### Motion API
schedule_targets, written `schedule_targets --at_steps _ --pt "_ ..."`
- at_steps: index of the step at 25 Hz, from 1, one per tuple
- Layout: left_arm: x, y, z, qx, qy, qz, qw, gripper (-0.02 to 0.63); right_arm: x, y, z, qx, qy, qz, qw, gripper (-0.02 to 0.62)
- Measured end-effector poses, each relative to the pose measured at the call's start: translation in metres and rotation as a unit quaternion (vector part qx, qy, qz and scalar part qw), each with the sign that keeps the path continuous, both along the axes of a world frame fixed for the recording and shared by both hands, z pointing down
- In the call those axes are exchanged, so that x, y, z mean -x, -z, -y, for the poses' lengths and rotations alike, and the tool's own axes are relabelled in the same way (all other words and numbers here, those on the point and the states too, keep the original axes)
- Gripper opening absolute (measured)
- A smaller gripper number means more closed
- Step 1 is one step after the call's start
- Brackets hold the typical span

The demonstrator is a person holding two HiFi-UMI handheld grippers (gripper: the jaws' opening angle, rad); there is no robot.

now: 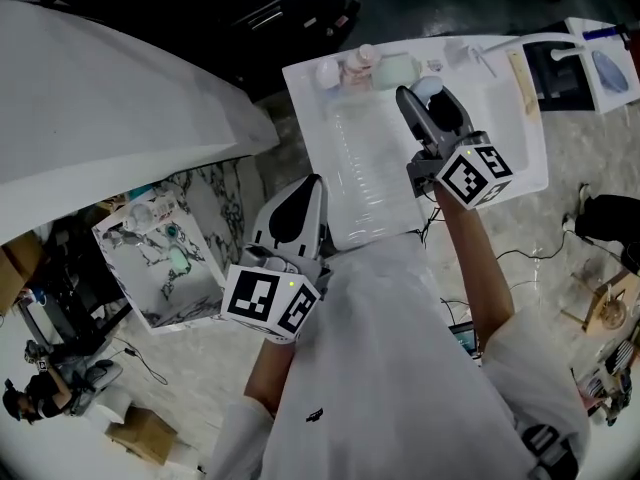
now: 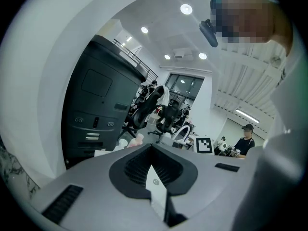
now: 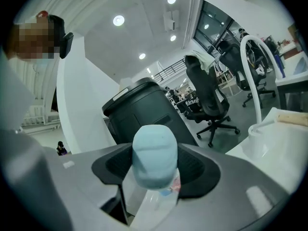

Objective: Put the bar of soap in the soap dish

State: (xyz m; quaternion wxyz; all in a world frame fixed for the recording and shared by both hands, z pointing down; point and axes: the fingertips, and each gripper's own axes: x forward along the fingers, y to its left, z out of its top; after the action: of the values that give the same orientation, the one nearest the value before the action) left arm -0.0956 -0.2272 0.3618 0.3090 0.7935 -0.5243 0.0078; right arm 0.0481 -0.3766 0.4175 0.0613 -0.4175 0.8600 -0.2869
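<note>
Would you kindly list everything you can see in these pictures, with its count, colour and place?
Bar of soap: one, pale blue, between the jaws of the right gripper.
Sink: one, white, top centre of the head view.
Small items: three, white, pink and pale green, on the sink's far rim.
Faucet: one, white, at the sink's right.
Office chairs: at least two, black, in the room beyond.
Marbled panel: one, white with dark veins, left of the sink.
Cardboard box: one, brown, lower left.
Left gripper: one, grey, jaws together, empty.
Right gripper: one, grey, shut on the soap.
</note>
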Motion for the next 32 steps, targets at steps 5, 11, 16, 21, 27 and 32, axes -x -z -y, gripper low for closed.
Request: schedule_targets --at_steps 5,11,16,21,27,32 --pt "-0.002 -0.003 0.011 0.002 -0.007 0.001 1.0000 0.000 -0.006 -0.033 0.019 0.001 -0.009 -0.046 0.999 0.296" --pt "-0.005 -0.010 0.017 0.011 -0.005 0.001 0.9999 0.000 -0.006 -0.058 0.038 0.000 -0.005 -0.081 0.997 0.296" --pt "-0.009 -0.013 0.019 0.016 -0.006 0.004 0.9998 0.000 -0.004 -0.075 0.053 0.004 -0.001 -0.095 0.996 0.296" --pt "-0.012 -0.018 0.022 0.024 -0.003 0.004 0.9997 0.000 -0.005 -0.095 0.062 0.016 0.002 -0.111 0.994 0.296" --pt "-0.016 -0.023 0.024 0.030 0.001 0.007 0.9995 0.000 -0.006 -0.127 0.075 0.027 0.007 -0.142 0.990 0.296" --pt "-0.018 -0.028 0.025 0.037 0.004 0.008 0.9993 0.000 -0.004 -0.156 0.086 0.044 0.015 -0.165 0.985 0.296"
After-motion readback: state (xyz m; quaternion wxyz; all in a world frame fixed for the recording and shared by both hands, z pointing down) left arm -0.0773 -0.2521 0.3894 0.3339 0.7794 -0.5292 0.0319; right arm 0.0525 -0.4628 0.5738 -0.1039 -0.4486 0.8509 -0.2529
